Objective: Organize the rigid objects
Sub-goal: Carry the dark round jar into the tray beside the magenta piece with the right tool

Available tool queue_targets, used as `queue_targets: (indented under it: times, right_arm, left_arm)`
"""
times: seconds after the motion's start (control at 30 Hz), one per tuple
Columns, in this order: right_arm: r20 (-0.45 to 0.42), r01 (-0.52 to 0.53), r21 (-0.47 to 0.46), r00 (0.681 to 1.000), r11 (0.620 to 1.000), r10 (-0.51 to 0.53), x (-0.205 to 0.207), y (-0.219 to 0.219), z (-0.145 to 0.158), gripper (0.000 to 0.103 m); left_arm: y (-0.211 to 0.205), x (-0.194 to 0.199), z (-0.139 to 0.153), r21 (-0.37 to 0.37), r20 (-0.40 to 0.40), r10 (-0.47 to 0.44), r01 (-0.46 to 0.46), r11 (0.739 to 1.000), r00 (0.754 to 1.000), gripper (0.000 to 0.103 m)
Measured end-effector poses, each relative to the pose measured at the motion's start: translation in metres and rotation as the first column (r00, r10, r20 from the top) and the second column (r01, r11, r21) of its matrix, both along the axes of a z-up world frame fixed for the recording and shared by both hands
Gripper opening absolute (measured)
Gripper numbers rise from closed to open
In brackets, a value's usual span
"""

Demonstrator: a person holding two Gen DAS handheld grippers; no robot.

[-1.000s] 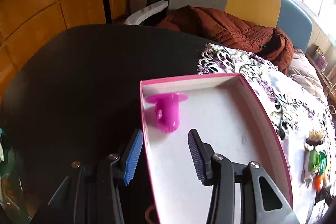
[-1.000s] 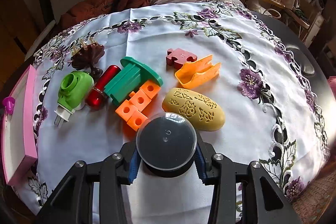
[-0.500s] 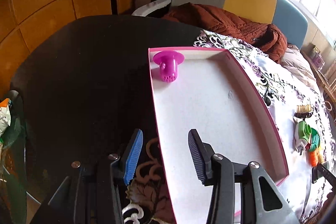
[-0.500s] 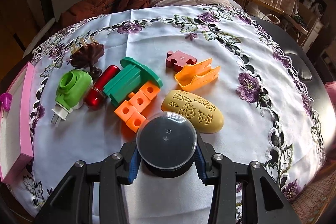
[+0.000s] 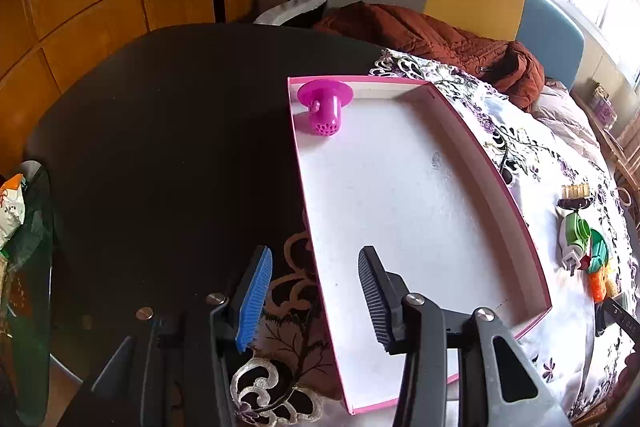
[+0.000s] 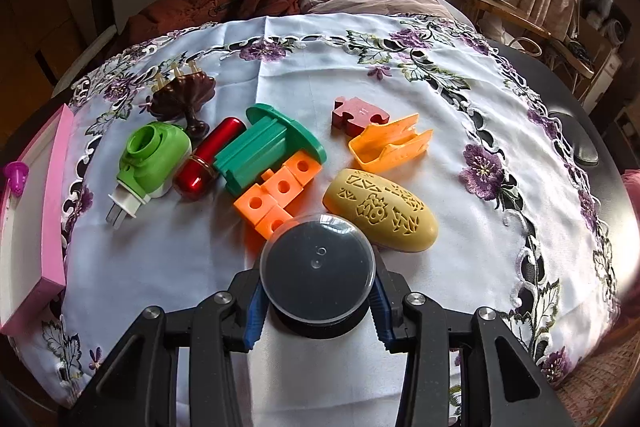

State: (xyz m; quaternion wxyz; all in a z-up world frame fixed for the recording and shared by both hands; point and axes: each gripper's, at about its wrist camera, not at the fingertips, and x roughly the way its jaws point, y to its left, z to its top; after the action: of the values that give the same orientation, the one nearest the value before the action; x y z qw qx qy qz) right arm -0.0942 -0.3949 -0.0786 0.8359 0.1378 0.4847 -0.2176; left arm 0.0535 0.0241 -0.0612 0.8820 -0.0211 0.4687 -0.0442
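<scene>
A round dark table (image 5: 168, 147) is lying half under a white cloth with purple flowers (image 6: 400, 67), a padded bench sitting behind it. The pink-rimmed tray (image 5: 400, 195) is resting at the cloth's edge, holding one magenta strainer plug (image 5: 325, 107) in its far corner. The left gripper (image 5: 316, 295) is hovering over the tray's near edge, fingers spread with nothing between them. The right gripper (image 6: 316, 301) is pinching a round black container with a clear lid (image 6: 318, 271) just above the cloth, near an orange block (image 6: 276, 195), a tan carved case (image 6: 380, 211), a green plug-in device (image 6: 154, 157) and a red tube (image 6: 208, 157)
</scene>
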Motion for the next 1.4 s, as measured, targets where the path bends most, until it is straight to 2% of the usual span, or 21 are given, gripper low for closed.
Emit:
queue_targets:
  times: [0.27,0.47,0.57,0.67,0.8,1.03,1.13,1.23,1.4]
  right_arm:
    - [0.008,-0.046,0.064,0.999,0.997,0.045,-0.003,0.011,0.003,0.044]
    - [0.077,-0.134,0.077,0.989,0.988,0.128,0.003,0.037,0.028,0.044]
    - [0.114,-0.190,0.116,0.978,0.975,0.176,0.013,0.051,0.041,0.044]
    - [0.140,-0.281,0.124,0.954,0.952,0.264,0.031,0.075,0.052,0.044]
    - [0.172,-0.405,0.158,0.909,0.901,0.379,0.059,0.114,0.062,0.044]
    - [0.185,-0.617,0.198,0.786,0.762,0.589,0.116,0.202,0.067,0.044]
    - [0.158,-0.668,0.182,0.744,0.722,0.649,0.142,0.240,0.059,0.044]
    - [0.138,-0.691,0.196,0.722,0.696,0.678,0.169,0.270,0.051,0.044]
    - [0.106,-0.694,0.184,0.718,0.696,0.688,0.208,0.310,0.037,0.044]
  left_arm:
    - [0.007,-0.005,-0.001,-0.003,0.004,0.002,-0.002,1.000,1.000,0.045]
    - [0.013,-0.007,-0.003,-0.013,0.001,0.003,-0.003,1.000,1.000,0.045]
    - [0.016,-0.009,-0.004,-0.019,-0.004,0.008,-0.008,1.000,1.000,0.045]
    - [0.021,-0.010,-0.006,-0.020,-0.005,0.017,-0.017,1.000,1.000,0.045]
    - [0.031,-0.012,-0.009,-0.021,-0.012,0.038,-0.038,0.999,0.999,0.045]
    - [0.046,-0.014,-0.010,-0.026,-0.008,0.067,-0.067,0.997,0.998,0.045]
    - [0.051,-0.014,-0.010,-0.029,-0.007,0.076,-0.076,0.997,0.997,0.045]
    - [0.056,-0.013,-0.012,-0.032,-0.015,0.083,-0.084,0.996,0.996,0.045]
    - [0.064,-0.010,-0.017,-0.029,-0.032,0.096,-0.096,0.995,0.995,0.045]
